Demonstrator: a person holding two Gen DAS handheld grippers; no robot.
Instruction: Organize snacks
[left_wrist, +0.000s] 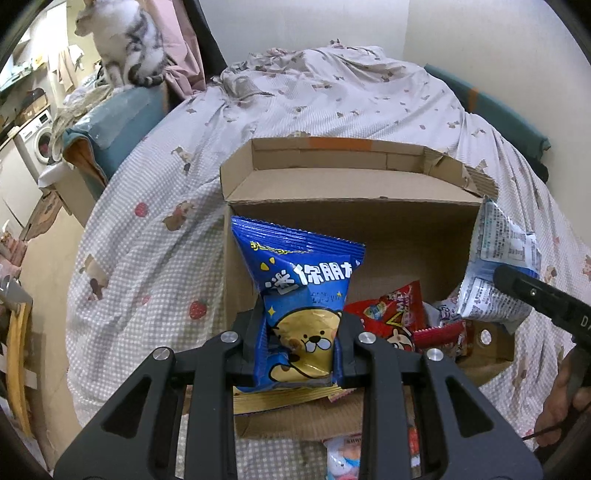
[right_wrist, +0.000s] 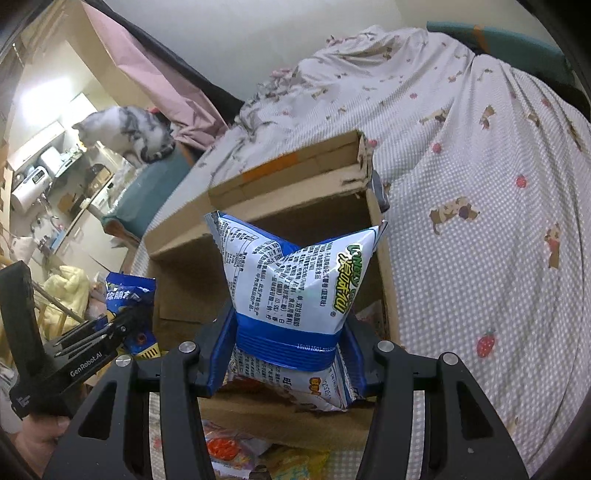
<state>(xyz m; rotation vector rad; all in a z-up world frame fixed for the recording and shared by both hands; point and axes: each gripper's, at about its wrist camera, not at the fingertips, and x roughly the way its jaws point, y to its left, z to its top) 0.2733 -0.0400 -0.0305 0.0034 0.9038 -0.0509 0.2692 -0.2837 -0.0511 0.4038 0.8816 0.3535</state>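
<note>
black fingers pinch crinkly blue snack bag above cardboard box.

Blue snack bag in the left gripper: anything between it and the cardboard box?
Nothing visible blocks it. The blue snack bag, clamped in the left gripper, hangs over the open cardboard box, whose flaps are folded back. Red snack packets lie on the box floor to the right; the left side looks free.
</note>
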